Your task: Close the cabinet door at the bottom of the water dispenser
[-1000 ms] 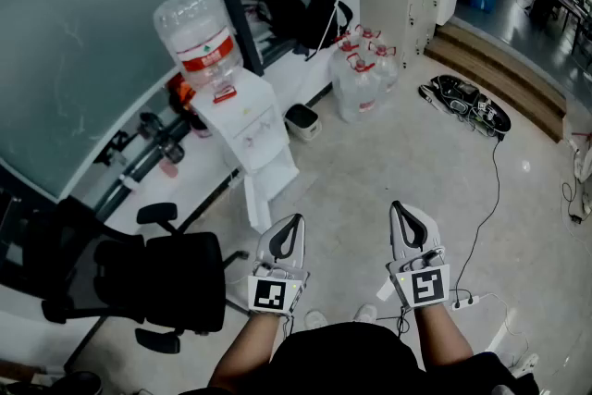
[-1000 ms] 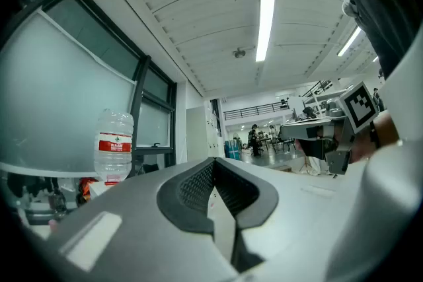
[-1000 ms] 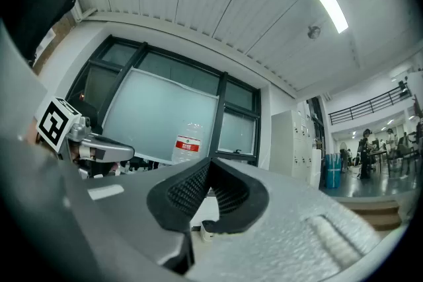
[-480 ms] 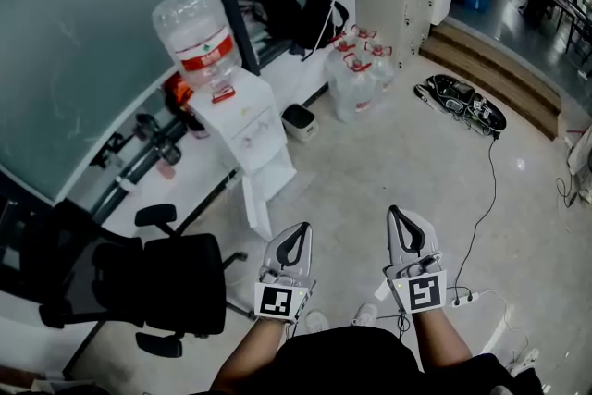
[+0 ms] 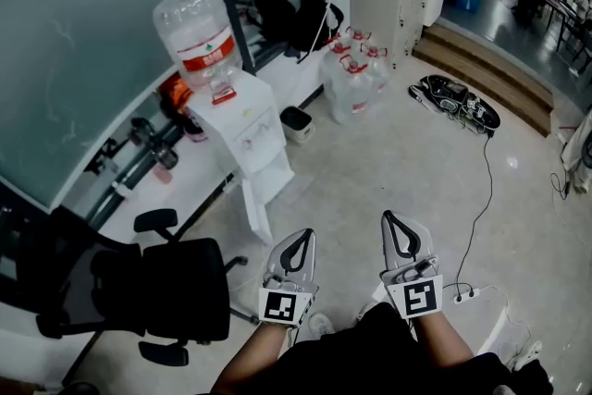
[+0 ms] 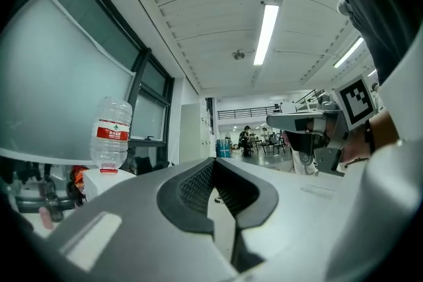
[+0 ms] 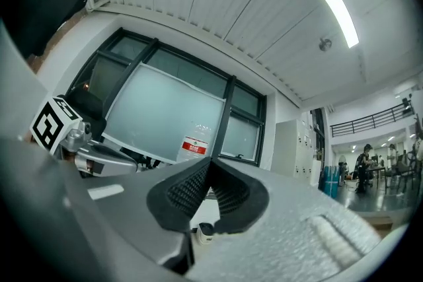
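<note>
Hanging open, cabinet door (image 5: pixel 256 210) sits at 10 o'clock from L gripper (image 5: pixel 298 240), apart; it & R gripper (image 5: pixel 396 222) pressed together, empty.

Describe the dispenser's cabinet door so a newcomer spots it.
Against the glass wall stands a white water dispenser topped by an upturned, red-labelled bottle. Its cabinet door is the white panel at the base, the only one swung out over the floor.
</note>
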`<state>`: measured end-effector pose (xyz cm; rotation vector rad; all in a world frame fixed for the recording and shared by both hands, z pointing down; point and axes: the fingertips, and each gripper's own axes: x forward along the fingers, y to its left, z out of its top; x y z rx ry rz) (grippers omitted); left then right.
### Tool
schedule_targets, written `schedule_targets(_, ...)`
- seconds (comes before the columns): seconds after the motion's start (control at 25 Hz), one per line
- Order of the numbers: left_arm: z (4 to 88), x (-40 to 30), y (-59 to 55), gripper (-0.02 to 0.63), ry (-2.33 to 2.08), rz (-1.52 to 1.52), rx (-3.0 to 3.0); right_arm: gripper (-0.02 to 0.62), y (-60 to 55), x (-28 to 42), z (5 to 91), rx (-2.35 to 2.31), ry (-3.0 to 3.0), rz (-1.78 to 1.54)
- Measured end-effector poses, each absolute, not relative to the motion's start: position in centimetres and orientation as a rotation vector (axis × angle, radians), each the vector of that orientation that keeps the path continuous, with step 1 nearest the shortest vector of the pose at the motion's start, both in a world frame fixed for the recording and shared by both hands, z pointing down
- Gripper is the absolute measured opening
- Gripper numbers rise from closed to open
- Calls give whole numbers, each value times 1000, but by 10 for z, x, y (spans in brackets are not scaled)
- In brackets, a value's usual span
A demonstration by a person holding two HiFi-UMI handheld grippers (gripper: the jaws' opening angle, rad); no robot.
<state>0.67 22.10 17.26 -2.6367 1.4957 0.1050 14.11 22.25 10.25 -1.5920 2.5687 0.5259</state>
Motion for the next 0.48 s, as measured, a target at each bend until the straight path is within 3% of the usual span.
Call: schedule_targets(0.48, 172, 16, 169, 18, 1538, 107, -2618, 3, 170, 132, 106, -1462, 2605, 507)
